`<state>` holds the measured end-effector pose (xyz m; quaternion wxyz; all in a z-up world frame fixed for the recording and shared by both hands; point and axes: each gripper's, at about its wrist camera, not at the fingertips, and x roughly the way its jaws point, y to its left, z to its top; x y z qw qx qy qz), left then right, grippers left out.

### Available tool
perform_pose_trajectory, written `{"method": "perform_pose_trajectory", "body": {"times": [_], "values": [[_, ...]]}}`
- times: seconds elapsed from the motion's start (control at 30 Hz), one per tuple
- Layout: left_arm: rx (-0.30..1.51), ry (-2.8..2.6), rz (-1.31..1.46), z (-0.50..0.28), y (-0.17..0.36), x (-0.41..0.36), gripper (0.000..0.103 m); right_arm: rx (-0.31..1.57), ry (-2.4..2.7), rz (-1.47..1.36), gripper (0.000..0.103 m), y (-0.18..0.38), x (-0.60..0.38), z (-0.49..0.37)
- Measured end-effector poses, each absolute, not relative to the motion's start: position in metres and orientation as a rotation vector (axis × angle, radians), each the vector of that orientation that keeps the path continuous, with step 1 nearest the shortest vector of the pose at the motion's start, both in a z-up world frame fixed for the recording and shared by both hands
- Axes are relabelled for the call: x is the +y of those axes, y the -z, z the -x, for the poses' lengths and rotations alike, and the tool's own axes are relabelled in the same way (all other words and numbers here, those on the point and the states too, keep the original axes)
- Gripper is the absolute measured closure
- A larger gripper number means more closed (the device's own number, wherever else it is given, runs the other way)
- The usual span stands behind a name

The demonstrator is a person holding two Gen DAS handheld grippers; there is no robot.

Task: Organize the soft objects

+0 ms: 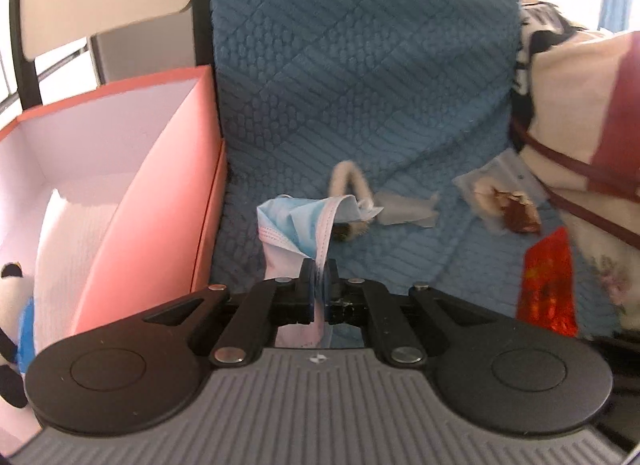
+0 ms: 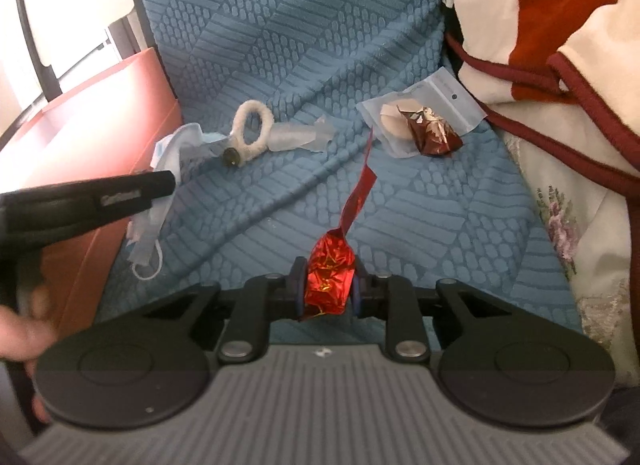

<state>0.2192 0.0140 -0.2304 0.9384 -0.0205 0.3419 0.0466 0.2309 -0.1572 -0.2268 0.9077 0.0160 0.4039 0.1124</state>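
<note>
Left wrist view: the blue face mask [image 1: 296, 221] is pinched upright in the left gripper [image 1: 319, 285], while the red foil wrapper [image 2: 330, 277], tail pointing away, is clamped by the right gripper [image 2: 329, 285].

Everything's sitting on a blue textured cover [image 2: 304, 37] — a fuzzy white ring [image 2: 250, 131], a clear pouch [image 2: 436, 101], a brown wrapper [image 2: 434, 135]. Pink box [image 1: 160, 185] along its left edge.

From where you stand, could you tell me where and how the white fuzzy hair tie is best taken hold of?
Grip the hair tie on the far arc of its loop, coming from above with one finger inside the ring. It lies flat and open on the blue cover, and that arc looks clear, while its near end crowds the face mask.
</note>
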Motion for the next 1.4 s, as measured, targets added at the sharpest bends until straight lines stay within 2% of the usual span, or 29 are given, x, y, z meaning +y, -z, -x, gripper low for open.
{"method": "perform_pose_trajectory", "body": {"times": [0.73,1.0,1.4], "values": [[0.676,0.0,0.15,-0.168,0.191,0.014,0.098,0.793,-0.242,-0.013,0.078,0.198,-0.167,-0.186],[0.679,0.055,0.164,-0.147,0.172,0.009,0.098,0.834,-0.25,-0.093,0.078,0.188,-0.185,-0.176],[0.657,0.125,0.166,-0.116,0.132,-0.002,0.098,0.797,-0.252,-0.061,0.078,0.14,-0.193,-0.144]]}}
